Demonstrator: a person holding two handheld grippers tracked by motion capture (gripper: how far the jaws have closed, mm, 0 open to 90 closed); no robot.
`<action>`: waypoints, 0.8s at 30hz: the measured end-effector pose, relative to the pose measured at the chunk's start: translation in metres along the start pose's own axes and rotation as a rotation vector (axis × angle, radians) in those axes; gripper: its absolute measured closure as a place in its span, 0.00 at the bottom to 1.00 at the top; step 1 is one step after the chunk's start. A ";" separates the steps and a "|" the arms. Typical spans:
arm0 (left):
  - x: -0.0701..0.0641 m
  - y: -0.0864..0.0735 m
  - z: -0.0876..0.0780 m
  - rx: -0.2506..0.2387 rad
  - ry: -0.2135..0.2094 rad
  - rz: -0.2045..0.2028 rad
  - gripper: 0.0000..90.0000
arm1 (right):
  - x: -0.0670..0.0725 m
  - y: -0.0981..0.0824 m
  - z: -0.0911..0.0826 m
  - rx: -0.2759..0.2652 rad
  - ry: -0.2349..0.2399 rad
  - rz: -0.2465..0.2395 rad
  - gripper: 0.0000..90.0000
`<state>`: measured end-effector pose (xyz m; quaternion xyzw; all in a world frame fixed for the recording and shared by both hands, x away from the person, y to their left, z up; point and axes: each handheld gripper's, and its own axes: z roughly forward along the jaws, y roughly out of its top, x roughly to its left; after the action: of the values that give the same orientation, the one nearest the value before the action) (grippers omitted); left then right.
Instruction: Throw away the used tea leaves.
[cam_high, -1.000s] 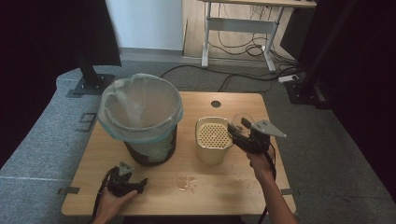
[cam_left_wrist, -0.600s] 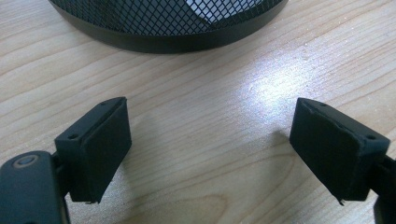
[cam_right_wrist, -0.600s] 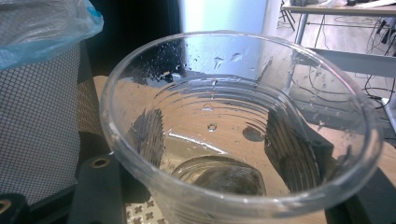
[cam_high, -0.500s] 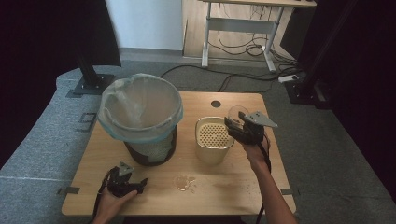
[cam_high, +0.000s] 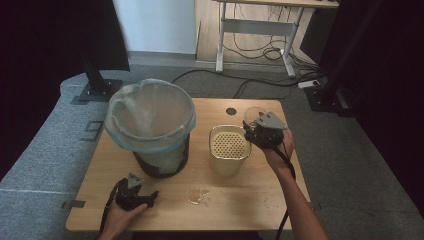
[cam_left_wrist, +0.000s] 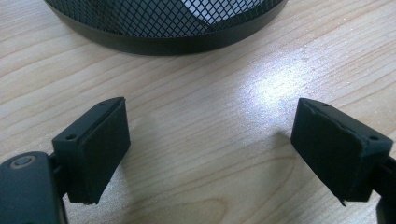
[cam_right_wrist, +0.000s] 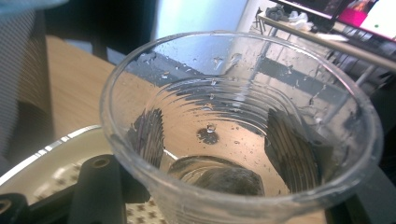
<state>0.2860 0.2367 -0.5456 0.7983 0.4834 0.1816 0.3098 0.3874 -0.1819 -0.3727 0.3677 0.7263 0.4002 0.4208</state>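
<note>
A clear plastic cup is clamped between the jaws of my right gripper, held above the table just right of a cream container with a perforated top. In the right gripper view the cup is wet inside, with a little liquid and a dark lump at its bottom; my right gripper shows through its wall. My left gripper rests on the table's near left, open and holding nothing. In its own view my left gripper has bare wood between its jaws.
A black mesh bin lined with a pale plastic bag stands left of the cream container; its base lies just ahead of the left jaws. A small wet spill marks the wooden table near the front.
My right gripper has carried the cup a little up and to the left, closer to the cream container. The left gripper has stayed where it was.
</note>
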 end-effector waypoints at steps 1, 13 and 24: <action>0.000 0.000 0.000 -0.001 -0.002 0.002 0.12 | 0.001 0.001 0.001 0.009 -0.006 -0.032 0.42; 0.000 0.000 0.000 0.000 -0.003 0.005 0.12 | 0.018 0.009 0.015 0.134 -0.112 -0.448 0.42; 0.001 0.000 0.000 0.001 -0.005 0.008 0.12 | 0.038 0.012 0.030 0.202 -0.221 -0.810 0.42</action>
<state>0.2863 0.2372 -0.5456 0.8009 0.4793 0.1806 0.3101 0.4020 -0.1359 -0.3842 0.1332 0.7980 0.0878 0.5811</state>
